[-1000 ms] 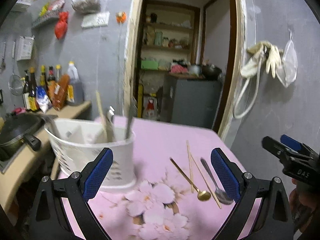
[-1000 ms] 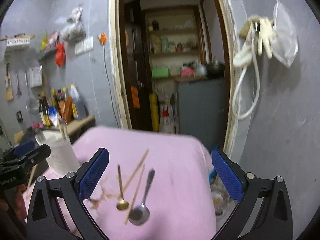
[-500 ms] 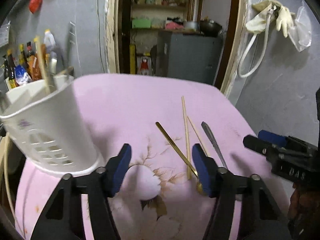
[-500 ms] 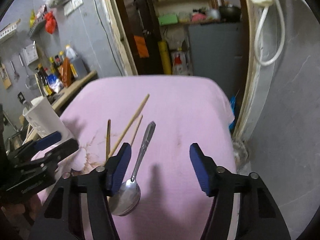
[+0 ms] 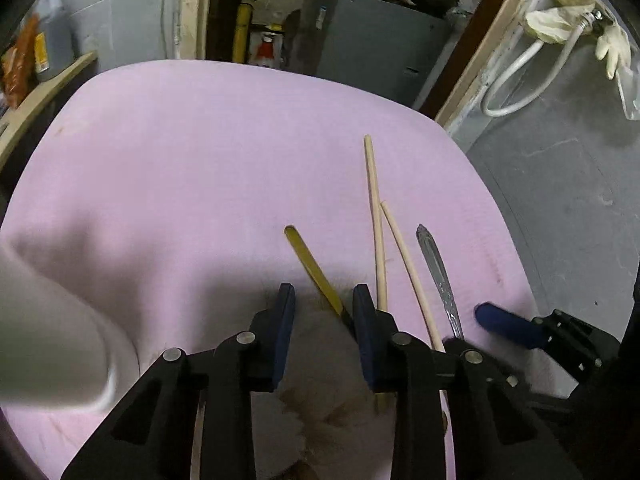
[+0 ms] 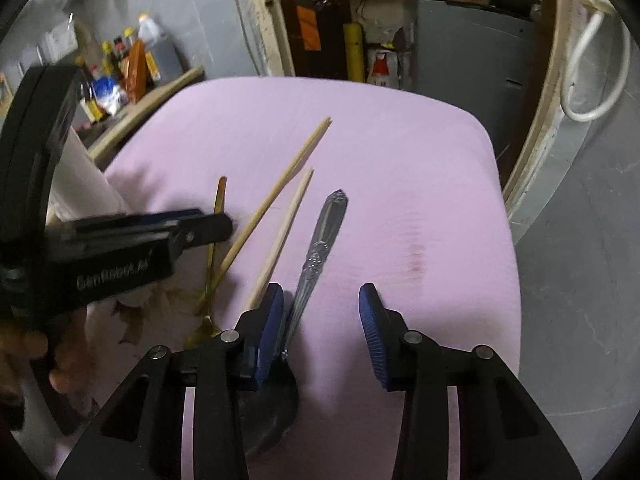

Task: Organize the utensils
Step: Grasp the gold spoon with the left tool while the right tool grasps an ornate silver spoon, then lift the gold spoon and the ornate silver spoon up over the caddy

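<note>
Both my grippers have just been closing but grip nothing yet: left gripper [image 5: 324,300] half-open around the gold spoon [image 5: 314,268], right gripper [image 6: 321,300] half-open around the silver spoon [image 6: 320,248].

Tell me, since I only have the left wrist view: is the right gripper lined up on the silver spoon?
Observer: Yes. The right gripper has just been closing its fingers; the silver spoon handle lies between them, close by one finger, not pinched.
Operator: And the gold spoon's bowl? It's hidden here.
Observer: The gold spoon bowl rests on the pink cloth, just left of that gripper.
</note>
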Motion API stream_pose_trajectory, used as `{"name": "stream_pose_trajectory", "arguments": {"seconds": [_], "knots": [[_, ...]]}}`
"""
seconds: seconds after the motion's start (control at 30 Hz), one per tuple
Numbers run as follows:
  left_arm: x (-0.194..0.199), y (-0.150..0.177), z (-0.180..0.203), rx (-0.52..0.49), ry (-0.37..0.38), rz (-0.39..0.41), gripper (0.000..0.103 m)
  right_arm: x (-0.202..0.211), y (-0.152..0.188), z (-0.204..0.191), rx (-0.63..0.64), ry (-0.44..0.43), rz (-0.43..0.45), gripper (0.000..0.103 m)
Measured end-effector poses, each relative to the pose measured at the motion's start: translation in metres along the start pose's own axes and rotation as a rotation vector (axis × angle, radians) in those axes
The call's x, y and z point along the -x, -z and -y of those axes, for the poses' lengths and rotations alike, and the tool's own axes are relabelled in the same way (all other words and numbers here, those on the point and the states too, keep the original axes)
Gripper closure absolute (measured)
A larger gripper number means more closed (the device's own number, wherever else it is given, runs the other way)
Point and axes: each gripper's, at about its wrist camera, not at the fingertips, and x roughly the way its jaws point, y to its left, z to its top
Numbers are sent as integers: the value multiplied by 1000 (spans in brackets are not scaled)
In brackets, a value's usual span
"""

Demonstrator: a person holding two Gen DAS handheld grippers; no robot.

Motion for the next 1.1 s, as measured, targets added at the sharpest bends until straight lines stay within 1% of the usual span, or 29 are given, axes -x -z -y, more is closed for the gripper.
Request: {"name": "stream_pose_trajectory", "arguments": {"seconds": [0.1, 0.13, 0.17, 0.2, 0.23, 0.3, 0.33, 0.5, 0.6, 0.73, 0.8, 0.93, 1.0, 1.1], "knots": [[-2, -8, 4, -47, -18, -19, 78, -6, -2, -7, 32, 44, -29, 66], [-3, -9, 6, -63, -34, -23, 81, -7, -3, -8, 38, 59, -36, 68], [-5, -9, 10, -73, -49, -23, 86, -6, -3, -9, 43, 80, -39, 76], [-7, -9, 13, -90, -65, -27, 90, -5, -2, -7, 35, 89, -38, 81], [-7, -8, 13, -92, -66, -28, 95, -3, 0, -5, 18, 93, -35, 92], [-7, -6, 10, -67, -44, -37, 101, 3, 5, 3, -32, 84, -25, 96], [-7, -4, 9, -57, -42, -37, 101, 5, 7, 5, -40, 90, -23, 98], [6, 10, 4, -28, -24, -45, 101, 28, 25, 17, -65, 126, -15, 98], [18, 25, 3, -35, -22, -56, 101, 41, 34, 17, -85, 126, -19, 98], [29, 46, 6, -63, -26, -80, 100, 43, 43, 14, -77, 120, -13, 97], [30, 48, 7, -82, -35, -89, 99, 36, 39, 12, -74, 117, -14, 96], [29, 49, 16, -149, -65, -123, 98, 21, 24, 5, -15, 136, -46, 88], [29, 53, 15, -179, -69, -136, 98, 13, 17, 2, 21, 149, -62, 87], [27, 53, 12, -209, -67, -163, 98, 8, 13, 8, 16, 127, -79, 87]]}}
